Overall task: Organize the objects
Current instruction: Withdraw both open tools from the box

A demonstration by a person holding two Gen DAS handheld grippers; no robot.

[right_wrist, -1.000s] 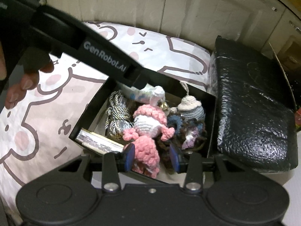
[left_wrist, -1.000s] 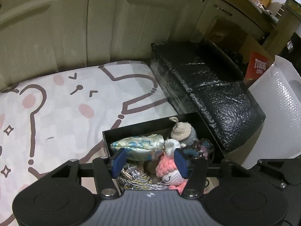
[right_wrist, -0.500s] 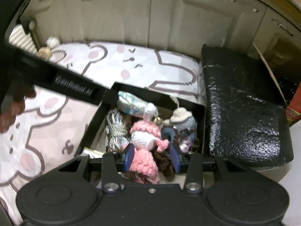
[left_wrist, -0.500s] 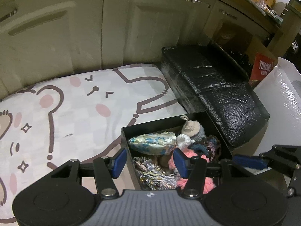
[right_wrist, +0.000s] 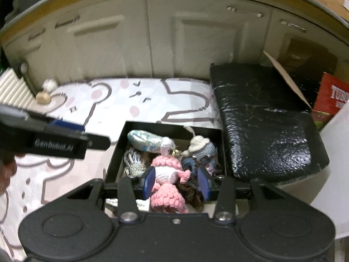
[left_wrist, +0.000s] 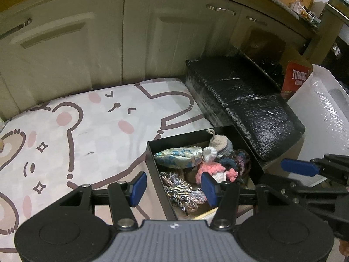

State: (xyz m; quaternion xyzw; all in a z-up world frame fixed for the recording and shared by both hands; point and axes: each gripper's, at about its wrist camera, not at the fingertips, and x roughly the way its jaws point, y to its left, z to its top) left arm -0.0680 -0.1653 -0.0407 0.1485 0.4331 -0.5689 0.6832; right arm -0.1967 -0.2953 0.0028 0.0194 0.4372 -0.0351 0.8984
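Here one black box holds one pink doll; left tongs and right tongs released.

Open black box on the cartoon-bear mat, crammed full. Inside: pink-and-white crochet doll at the near side, blue-patterned silky pouch at the far left, grey-beige crochet figure at the far right, metallic cord bundle near left, dark yarn pieces right.

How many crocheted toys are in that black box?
2 clearly: a pink doll at the box's front and a grey-capped one at the back. Others may be hidden in the yarn.
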